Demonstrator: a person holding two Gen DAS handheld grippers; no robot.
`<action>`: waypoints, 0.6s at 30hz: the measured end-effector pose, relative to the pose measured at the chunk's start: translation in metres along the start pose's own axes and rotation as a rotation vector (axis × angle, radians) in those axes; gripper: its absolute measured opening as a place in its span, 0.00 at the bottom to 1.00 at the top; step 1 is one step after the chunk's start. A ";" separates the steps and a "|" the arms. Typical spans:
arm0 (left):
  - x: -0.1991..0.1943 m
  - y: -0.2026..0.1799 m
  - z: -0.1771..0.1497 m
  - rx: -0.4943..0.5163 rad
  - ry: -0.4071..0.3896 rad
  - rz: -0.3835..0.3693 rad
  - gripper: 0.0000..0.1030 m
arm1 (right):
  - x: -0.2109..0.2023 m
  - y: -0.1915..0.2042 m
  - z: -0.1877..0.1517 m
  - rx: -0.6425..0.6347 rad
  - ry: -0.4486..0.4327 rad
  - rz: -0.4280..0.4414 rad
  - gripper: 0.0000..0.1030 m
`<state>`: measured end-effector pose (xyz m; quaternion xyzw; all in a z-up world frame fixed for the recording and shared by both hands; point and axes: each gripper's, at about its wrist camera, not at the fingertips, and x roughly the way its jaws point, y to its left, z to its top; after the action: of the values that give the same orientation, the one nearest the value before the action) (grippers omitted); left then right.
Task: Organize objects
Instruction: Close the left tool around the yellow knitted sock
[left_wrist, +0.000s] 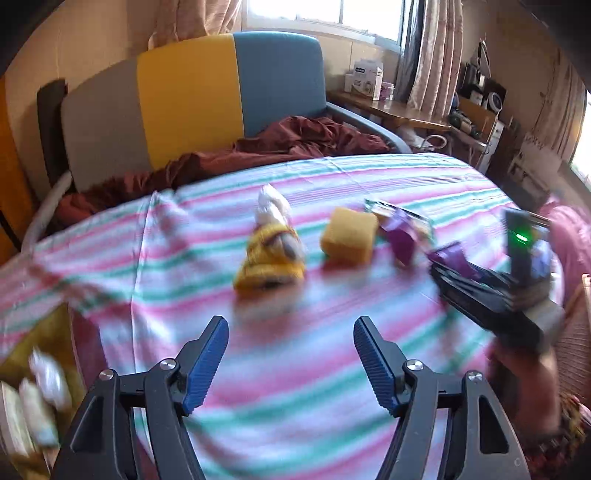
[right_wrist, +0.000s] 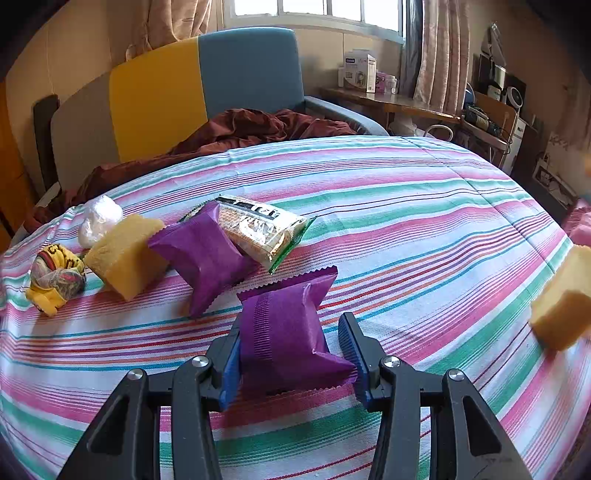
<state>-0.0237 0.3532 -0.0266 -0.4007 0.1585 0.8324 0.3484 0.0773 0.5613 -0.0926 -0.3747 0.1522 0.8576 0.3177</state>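
Note:
On the striped bedspread lie a yellow rolled cloth, a white plastic wad, a yellow sponge, a purple packet and a clear cracker packet. My right gripper has its jaws around a second purple packet; both pads touch its sides. A second sponge sits at the right. My left gripper is open and empty, short of the yellow cloth and the sponge. The right gripper shows there, blurred.
A dark red blanket is bunched against the yellow and blue headboard. A wooden side table with boxes stands at the back right. An olive container with white items sits at the lower left of the left wrist view.

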 end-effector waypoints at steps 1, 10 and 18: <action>0.010 0.001 0.005 -0.007 0.015 0.015 0.69 | 0.000 0.001 0.000 -0.003 -0.001 -0.004 0.48; 0.056 0.004 0.032 -0.007 -0.021 0.108 0.75 | 0.000 0.002 -0.001 -0.006 -0.010 -0.017 0.48; 0.081 -0.001 0.035 0.014 -0.012 0.126 0.79 | 0.000 0.000 -0.001 -0.007 -0.017 -0.013 0.48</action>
<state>-0.0777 0.4097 -0.0678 -0.3825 0.1873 0.8539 0.2990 0.0777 0.5606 -0.0938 -0.3696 0.1444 0.8592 0.3231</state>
